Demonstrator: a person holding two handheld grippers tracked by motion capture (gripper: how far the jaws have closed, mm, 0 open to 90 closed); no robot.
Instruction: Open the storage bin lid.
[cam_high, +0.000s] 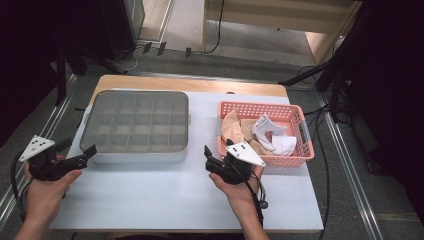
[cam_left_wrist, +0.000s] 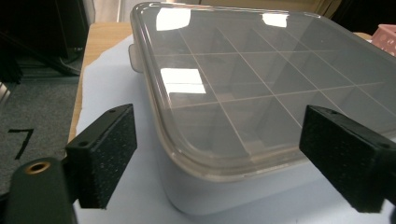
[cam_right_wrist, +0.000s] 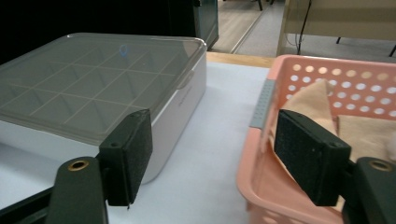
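Early stage: the lidded compartment box (cam_high: 135, 125) rests closed on the counter (cam_high: 190, 200), socks (cam_high: 270, 132) lie in the pink basket (cam_high: 305, 150) beside it, and the left gripper (cam_high: 80, 159) and right gripper (cam_high: 212, 159) hover released, grasping nothing, all sorting ahead.

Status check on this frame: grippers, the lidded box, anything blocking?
Left gripper open, at the lidded box's near-left corner, not gripping. Right gripper open, empty, between box and pink basket of cloths. Lid still on. Nothing in the way.
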